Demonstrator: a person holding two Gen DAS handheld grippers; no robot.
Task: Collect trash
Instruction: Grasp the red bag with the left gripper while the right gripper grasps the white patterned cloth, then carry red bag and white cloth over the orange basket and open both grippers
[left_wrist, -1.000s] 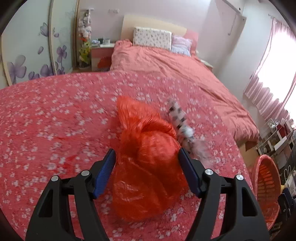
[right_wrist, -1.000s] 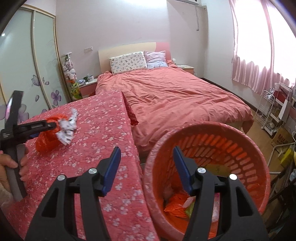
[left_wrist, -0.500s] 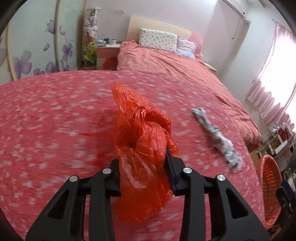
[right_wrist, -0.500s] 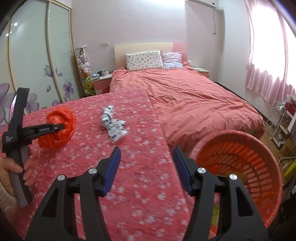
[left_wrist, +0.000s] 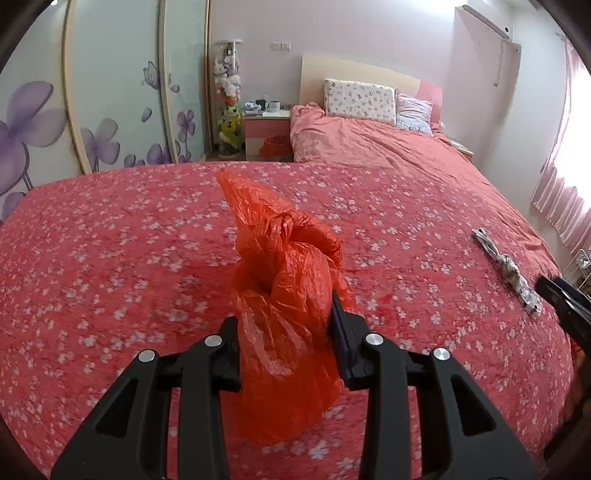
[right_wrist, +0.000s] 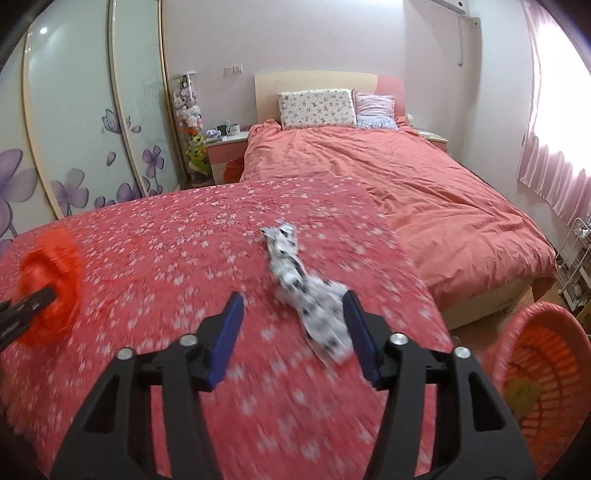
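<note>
My left gripper (left_wrist: 286, 332) is shut on a knotted orange plastic bag (left_wrist: 291, 280) and holds it just above the red flowered tablecloth (left_wrist: 110, 258). The bag hides most of the left pad. The same bag (right_wrist: 51, 273) shows at the far left of the right wrist view. A crumpled black-and-white wrapper (right_wrist: 295, 280) lies on the cloth near the table's right edge. My right gripper (right_wrist: 293, 326) hangs over the wrapper's near end with its jaws closing. That end sits between the pads close to the right finger (right_wrist: 360, 332), and neither pad presses it. The wrapper (left_wrist: 506, 266) also shows in the left wrist view.
An orange slatted basket (right_wrist: 495, 362) with some trash inside stands on the floor off the table's right corner. A bed with a pink cover (right_wrist: 424, 192) lies beyond the table, a nightstand (right_wrist: 225, 147) beside it. Flowered wardrobe doors (left_wrist: 110, 110) line the left wall.
The left jaws closed on the orange bag and carried it leftward over the cloth. The right gripper swung from above the basket to the wrapper, and its jaws narrowed.
</note>
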